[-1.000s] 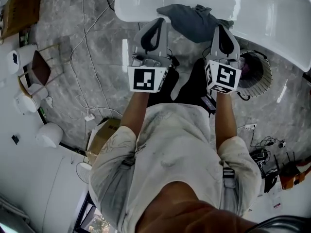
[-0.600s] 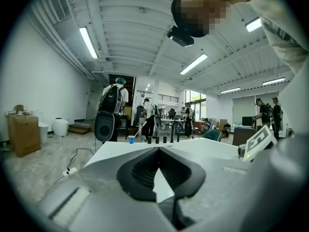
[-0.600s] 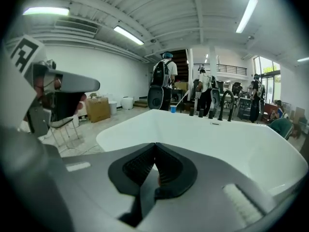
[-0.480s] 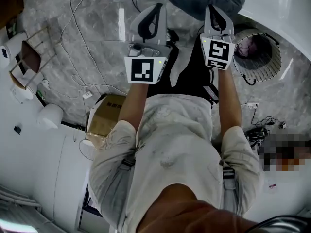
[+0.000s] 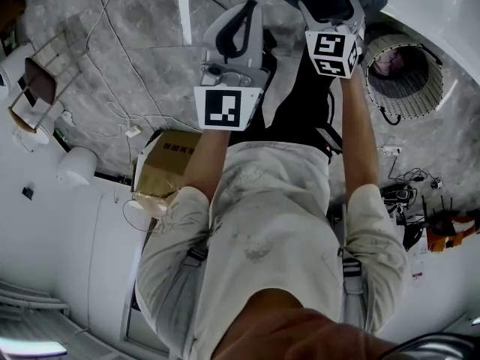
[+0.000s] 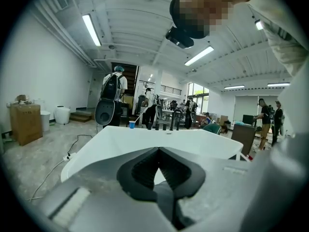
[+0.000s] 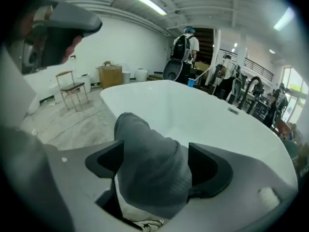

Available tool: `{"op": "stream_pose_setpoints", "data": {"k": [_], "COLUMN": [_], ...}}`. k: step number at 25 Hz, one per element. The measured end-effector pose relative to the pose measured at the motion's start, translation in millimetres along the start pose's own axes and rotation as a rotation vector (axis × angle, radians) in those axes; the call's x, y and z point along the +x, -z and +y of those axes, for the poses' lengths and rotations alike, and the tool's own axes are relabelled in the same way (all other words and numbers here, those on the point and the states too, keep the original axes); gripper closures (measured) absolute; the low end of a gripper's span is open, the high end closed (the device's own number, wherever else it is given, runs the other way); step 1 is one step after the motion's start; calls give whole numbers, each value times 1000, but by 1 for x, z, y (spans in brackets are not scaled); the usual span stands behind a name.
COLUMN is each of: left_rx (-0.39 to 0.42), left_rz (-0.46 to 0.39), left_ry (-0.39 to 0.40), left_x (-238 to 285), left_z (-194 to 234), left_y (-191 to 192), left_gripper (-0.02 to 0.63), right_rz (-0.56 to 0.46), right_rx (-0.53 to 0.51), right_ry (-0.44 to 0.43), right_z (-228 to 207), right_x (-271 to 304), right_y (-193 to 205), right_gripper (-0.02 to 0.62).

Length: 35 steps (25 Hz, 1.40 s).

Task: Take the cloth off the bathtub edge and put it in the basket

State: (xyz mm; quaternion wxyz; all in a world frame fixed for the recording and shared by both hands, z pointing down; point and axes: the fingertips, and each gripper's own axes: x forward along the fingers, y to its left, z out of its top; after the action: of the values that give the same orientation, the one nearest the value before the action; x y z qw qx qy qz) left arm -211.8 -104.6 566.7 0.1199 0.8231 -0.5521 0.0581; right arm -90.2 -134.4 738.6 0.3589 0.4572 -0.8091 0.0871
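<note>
right gripper jaws have just been opening, now apart with the grey cloth between them, bunched on the bathtub edge. left gripper jaws together, empty. cloth looks soft, light, floppy, likely to trail; pinch deep into the raised bunch. basket sits just beside the tub. cardboard box and floor cables lie well apart, nothing blocking.

A cardboard box sits on the grey marble floor, with a white cable plug just left of it. Farther left stands a brown-seated chair, and nearer, a white rounded object, possibly a bin.
</note>
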Motion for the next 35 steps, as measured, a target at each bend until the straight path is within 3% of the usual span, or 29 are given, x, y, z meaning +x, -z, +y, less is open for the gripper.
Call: {"op": "stream_pose_setpoints", "data": {"k": [5,12,17,22,27,30,32,35], "left_rx": [-4,-13,-15,-12,-4,-7,-2,-3], "left_rz": [8,21,30,17,21,16,15,-1], "left_ry": [6,7,10,11,6,-4,-3,-5], "left_x": [3,4,6,0,-5,-4,-4,-6], "left_z": [-1,1,-6,-7,-5,-3,-2,0], "left_y": [12,14,18,12,10,7,3,-6], "left_gripper": [606,606,606,606,606,606,606,606], "right_rz": [92,208,316,300,273,266,263,260], "right_rx": [-205,-330,-420,-501,-517,-491,-422,-309], "right_ry": [14,-25,-51,-22,-6,-23,-49,-67], "right_z": [5,6,5,6,6,3,3,3], "right_x": [31,63,66,59,50,43,34,27], "right_y": [16,22,37,35,28,23,20,17], "right_gripper": [63,61,137,243,325,364,450,476]}}
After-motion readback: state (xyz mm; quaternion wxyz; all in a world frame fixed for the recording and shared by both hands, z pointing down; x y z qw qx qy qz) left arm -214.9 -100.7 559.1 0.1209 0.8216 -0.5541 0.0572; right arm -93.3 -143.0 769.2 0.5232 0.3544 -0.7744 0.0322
